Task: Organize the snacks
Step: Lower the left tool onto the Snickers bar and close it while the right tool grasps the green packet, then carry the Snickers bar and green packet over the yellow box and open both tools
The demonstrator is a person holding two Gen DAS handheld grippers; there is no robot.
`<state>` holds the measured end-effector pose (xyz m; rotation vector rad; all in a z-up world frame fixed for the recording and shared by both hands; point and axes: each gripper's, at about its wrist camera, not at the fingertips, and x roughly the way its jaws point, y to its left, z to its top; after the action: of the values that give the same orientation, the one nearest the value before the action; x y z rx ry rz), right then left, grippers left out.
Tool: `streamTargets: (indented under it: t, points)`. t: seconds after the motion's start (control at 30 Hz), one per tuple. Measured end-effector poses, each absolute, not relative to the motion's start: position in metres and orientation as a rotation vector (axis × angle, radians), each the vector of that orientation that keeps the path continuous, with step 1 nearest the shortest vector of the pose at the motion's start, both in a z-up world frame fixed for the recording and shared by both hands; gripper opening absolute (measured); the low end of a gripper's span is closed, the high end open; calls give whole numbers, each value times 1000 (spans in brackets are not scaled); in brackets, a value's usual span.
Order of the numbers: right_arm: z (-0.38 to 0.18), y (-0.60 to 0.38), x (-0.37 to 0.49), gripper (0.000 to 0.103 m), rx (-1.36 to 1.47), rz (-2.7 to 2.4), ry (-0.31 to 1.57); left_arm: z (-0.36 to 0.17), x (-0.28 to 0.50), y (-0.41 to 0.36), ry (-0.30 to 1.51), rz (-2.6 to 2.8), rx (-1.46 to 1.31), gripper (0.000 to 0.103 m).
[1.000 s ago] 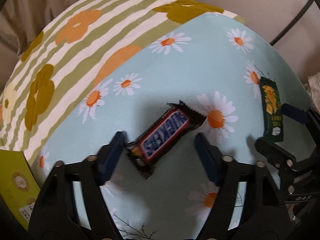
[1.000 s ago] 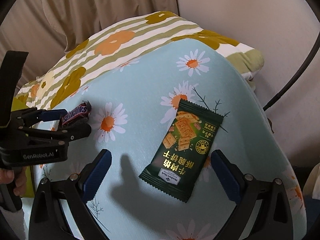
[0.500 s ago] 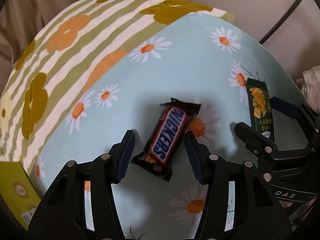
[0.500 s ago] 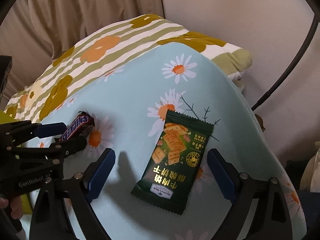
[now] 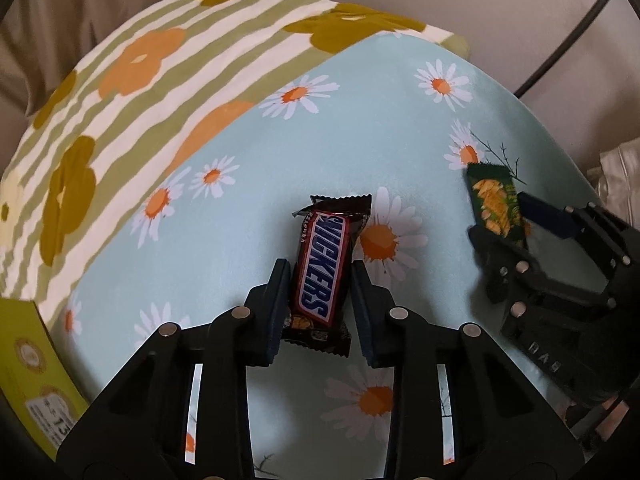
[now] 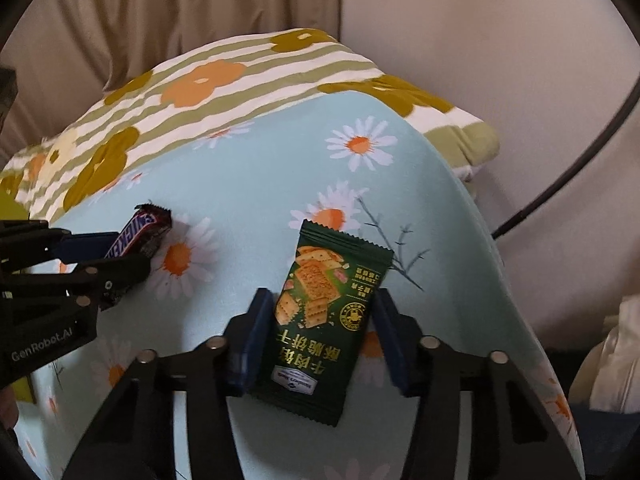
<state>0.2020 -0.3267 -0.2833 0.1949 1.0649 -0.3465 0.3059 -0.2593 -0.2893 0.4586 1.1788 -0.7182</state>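
A Snickers bar [image 5: 322, 272] lies on the light blue daisy cloth [image 5: 360, 148]. My left gripper [image 5: 320, 276] has its blue pads against both long sides of the bar. A dark green cracker packet [image 6: 324, 316] lies on the same cloth to the right. My right gripper [image 6: 320, 312] has its pads touching the packet's two sides. The Snickers bar [image 6: 138, 240] and left gripper [image 6: 100, 258] show at the left of the right wrist view. The packet [image 5: 494, 204] and right gripper [image 5: 508, 228] show at the right of the left wrist view.
A green-and-white striped pillow with orange flowers [image 5: 132, 92] lies behind the blue cloth. A yellow-green box [image 5: 32, 372] sits at the left edge. Beige curtain [image 6: 160, 20] and wall stand behind. A black cable [image 6: 568, 172] hangs at the right.
Both grippers have closed in from wide open. The left pads now press the Snickers bar, which has turned to line up with them. The right pads now touch the green packet.
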Motion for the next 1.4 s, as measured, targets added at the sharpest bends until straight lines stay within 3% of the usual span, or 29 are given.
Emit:
streamTargets:
  t: [0.27,0.57,0.93,1.13,1.4]
  points:
    - [-252,-322,192,45,184,-280,1003,-256,297,-243,1143,-692,351,27]
    - [-159,-303,192,45,81,-110,888,-158,276,-215,1015,-612,206,27]
    - [-59,-201,219,45,-65,220,756,-57,267,-90,879,-365,14,27]
    - [-41,-121,239,45,-86,375,727,-48,269,20,872,-200,-66,27]
    - [-51,-18,263,45,-81,462,767,-91,281,149,979,-72,-118,27]
